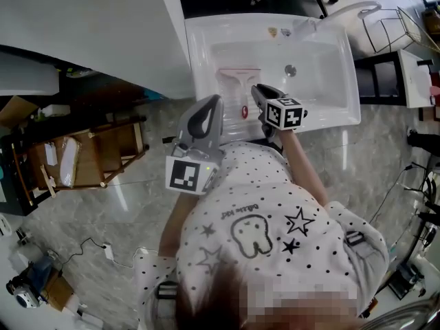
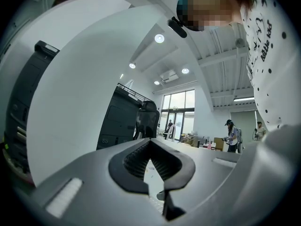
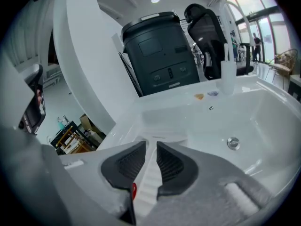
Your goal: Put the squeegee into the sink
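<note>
Right gripper (image 3: 151, 144): jaws part-open, squeegee (image 3: 149, 180) handle between them, ungripped, lying in sink (image 3: 275, 121). Left gripper (image 2: 149, 144): jaws together, empty.

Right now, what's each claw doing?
Left claw: closed, empty.
Right claw: open, astride the squeegee lying in the sink, not gripping it.

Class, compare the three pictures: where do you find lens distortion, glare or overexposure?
Left gripper view: strong fisheye bending, dark corners, windows and ceiling lights blown out. Right gripper view: the same curved distortion; the sink is evenly lit, with soft shadows only. Head view: bright streaks of glare on the glossy floor, and the pale squeegee barely stands out from the white sink.
</note>
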Available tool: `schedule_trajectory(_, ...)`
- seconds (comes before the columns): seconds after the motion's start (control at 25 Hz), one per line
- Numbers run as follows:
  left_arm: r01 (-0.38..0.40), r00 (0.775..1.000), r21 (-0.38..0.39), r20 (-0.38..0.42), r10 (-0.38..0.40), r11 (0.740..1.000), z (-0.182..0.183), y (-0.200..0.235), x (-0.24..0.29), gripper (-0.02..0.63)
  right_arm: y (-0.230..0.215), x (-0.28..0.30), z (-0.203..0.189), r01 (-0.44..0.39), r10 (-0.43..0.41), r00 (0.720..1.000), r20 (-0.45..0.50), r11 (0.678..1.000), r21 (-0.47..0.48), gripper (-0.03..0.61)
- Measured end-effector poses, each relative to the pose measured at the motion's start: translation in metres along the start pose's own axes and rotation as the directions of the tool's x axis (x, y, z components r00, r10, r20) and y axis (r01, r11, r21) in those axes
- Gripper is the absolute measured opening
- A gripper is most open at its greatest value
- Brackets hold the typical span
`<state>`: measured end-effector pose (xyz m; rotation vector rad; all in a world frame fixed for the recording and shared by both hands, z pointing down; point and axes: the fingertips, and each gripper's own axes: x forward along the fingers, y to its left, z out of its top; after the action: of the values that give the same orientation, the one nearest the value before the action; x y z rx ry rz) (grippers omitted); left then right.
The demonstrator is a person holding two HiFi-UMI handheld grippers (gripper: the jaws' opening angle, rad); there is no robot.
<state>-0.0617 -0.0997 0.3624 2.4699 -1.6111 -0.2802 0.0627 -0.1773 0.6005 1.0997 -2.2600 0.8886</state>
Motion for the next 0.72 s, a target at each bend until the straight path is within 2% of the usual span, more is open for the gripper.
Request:
schedule_trajectory(0.44,-0.006,1.0,-0.003,0.002,0.006,1.0,-0.001,0.006,0.005,-0.003,-0.006,0.032,-0.028,-0.041,0.056,0.989,-0.138,0.993,0.109,0.107)
schedule_trajectory(0.72,-0.028,1.0,-0.014,0.005,0.028,1.0,0.0,0.014,0.006,-0.003,0.0,0.043,-0.037,-0.062,0.091,0.978,-0.188,0.986,0.155,0.118)
